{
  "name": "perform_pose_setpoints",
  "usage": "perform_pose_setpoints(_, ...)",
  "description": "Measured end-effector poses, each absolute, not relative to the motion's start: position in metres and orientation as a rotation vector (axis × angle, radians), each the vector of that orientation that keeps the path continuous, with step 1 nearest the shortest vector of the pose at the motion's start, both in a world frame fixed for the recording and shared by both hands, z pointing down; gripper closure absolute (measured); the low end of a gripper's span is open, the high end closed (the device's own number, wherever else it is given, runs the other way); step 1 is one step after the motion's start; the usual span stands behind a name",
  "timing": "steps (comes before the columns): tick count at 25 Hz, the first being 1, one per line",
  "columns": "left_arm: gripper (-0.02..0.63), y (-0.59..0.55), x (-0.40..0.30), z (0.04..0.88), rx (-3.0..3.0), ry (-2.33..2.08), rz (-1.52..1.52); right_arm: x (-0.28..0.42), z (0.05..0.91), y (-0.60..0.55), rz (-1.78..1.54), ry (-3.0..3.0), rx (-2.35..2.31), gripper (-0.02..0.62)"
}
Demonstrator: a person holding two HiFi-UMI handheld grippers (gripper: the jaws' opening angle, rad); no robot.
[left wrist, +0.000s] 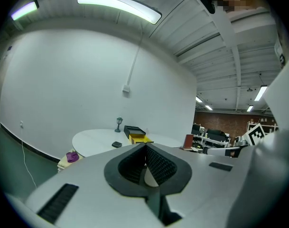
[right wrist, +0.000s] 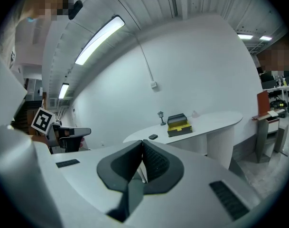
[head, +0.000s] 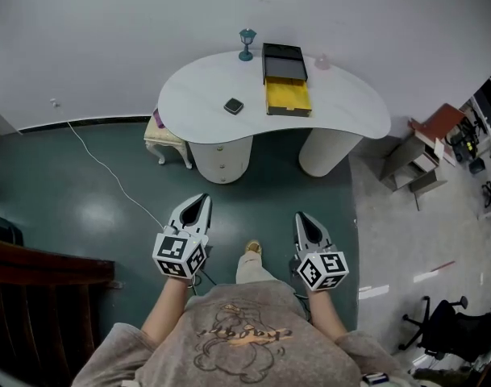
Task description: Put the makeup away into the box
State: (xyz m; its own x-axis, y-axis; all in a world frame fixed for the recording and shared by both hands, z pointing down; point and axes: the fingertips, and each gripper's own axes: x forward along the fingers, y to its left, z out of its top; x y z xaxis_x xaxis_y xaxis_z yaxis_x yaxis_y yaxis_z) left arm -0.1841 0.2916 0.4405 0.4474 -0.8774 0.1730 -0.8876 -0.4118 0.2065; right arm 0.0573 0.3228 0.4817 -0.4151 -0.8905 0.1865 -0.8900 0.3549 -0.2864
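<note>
Dark and smooth-looking, the small squarish makeup case (head: 233, 106) lies flat on the white desk (head: 346, 107), by itself near the middle. It sits near the box (head: 285, 64) and to its left, without touching it. The box is black, with a yellow compartment (head: 288, 97) showing open on the side nearer the person. A little teal lamp figure (head: 246, 43) stands at the back edge, beside the box.

From where I stand, the person is well short of the desk, on the green floor (head: 84, 192). The left hand-held gripper (head: 203, 198) and the right hand-held gripper (head: 301, 217) are held out in front. Each is clenched tight, pads together, with nothing between them.

I'd judge the case to be light and rigid, a hard shell that won't give under the pads, and probably slick. It lies low, so there is little height to catch. The sensible hold looks to be across two opposite edges from above, squeezing gently so it doesn't squirt out. Whether it has a hinge or a clasp is too small to tell from here. If it does, pinching lid and base together would keep it shut.
</note>
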Motion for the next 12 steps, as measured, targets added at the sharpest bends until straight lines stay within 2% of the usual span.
perform_pose_setpoints(12,0.584,0.204,-0.160,0.432,2.367,-1.611,0.051,0.079,0.474,0.216,-0.555,2.659,-1.588,0.592)
